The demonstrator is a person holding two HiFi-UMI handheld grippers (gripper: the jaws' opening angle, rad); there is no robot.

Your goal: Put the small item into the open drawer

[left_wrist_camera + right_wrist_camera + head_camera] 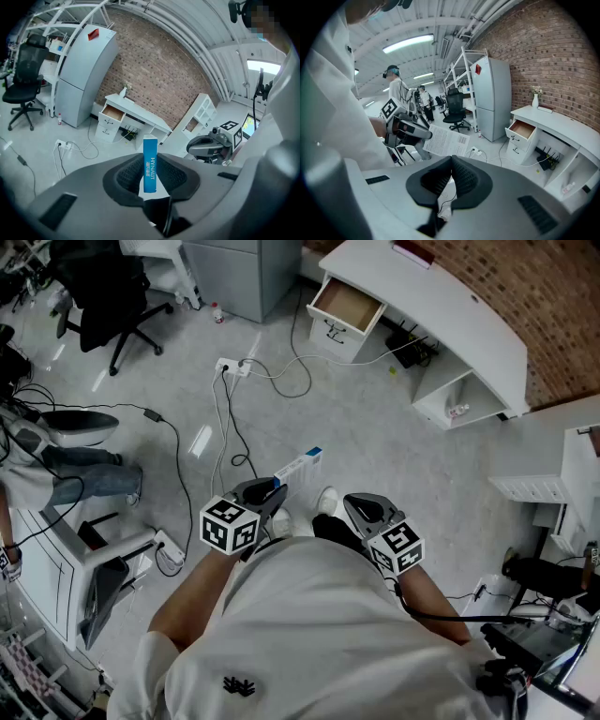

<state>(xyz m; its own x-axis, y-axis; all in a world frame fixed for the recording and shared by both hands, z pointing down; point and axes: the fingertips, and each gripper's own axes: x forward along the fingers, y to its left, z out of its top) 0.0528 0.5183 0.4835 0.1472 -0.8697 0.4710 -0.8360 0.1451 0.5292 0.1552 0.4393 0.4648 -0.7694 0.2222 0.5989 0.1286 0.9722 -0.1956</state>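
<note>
The grey floor (394, 446) fills most of the head view. At its top edge stands the white desk (450, 306), with the open drawer (347, 304) pulled out of the desk's left end, upper centre of the frame, its brown inside showing bare. Loose cables (234, 418) trail across the floor between the person and that drawer, so the walk over is best steered right of them, with eyes on the floor as well as on the load. The left gripper (274, 491), lower centre, has its jaws partly apart and pressed on the narrow sides of a blue-and-white carton (300, 465), which sticks out ahead of the pads, well apart from the drawer. The right gripper (361, 508), just beside it, has its jaws together with nothing between them. The carton is held near one end only, so it could pivot. I would keep the left gripper level, bring the carton over the middle of the drawer, lower it below the rim and only then open the jaws.
</note>
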